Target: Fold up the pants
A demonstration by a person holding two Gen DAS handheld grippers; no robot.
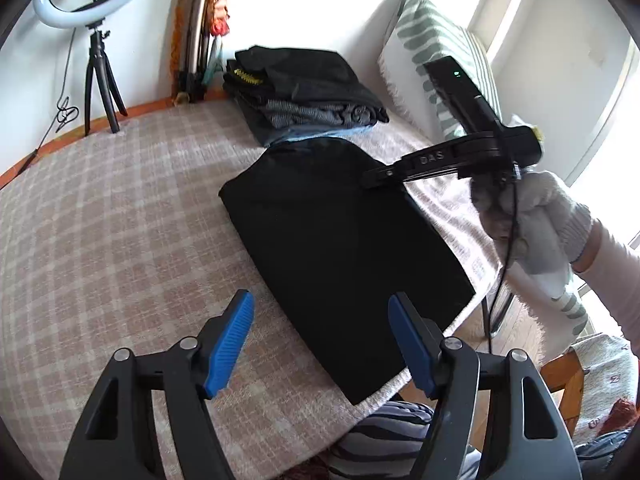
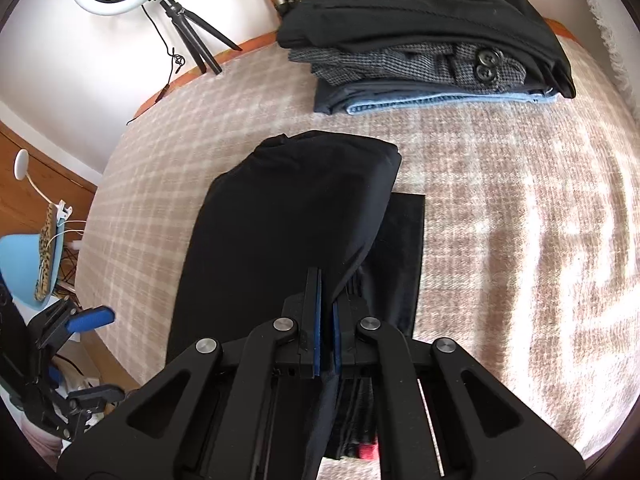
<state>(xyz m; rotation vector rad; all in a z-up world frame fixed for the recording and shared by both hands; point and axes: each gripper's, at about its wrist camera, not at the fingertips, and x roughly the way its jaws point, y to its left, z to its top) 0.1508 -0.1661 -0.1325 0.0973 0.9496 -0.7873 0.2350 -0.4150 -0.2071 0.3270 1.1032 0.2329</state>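
Right hand-held gripper pinching black pants; left hand-held gripper spread, w/o cloth.

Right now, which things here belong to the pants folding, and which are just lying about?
In the job:
- black pants, partly folded on the bed
- right gripper, shut on the pants
- left gripper, open, off the cloth

Lying about:
- stack of folded clothes
- ring light on its tripod
- striped pillow
- blue chair

Left gripper spread wide, blue pads apart, right gripper pinched on black cloth, gloved right hand gripping its handle.
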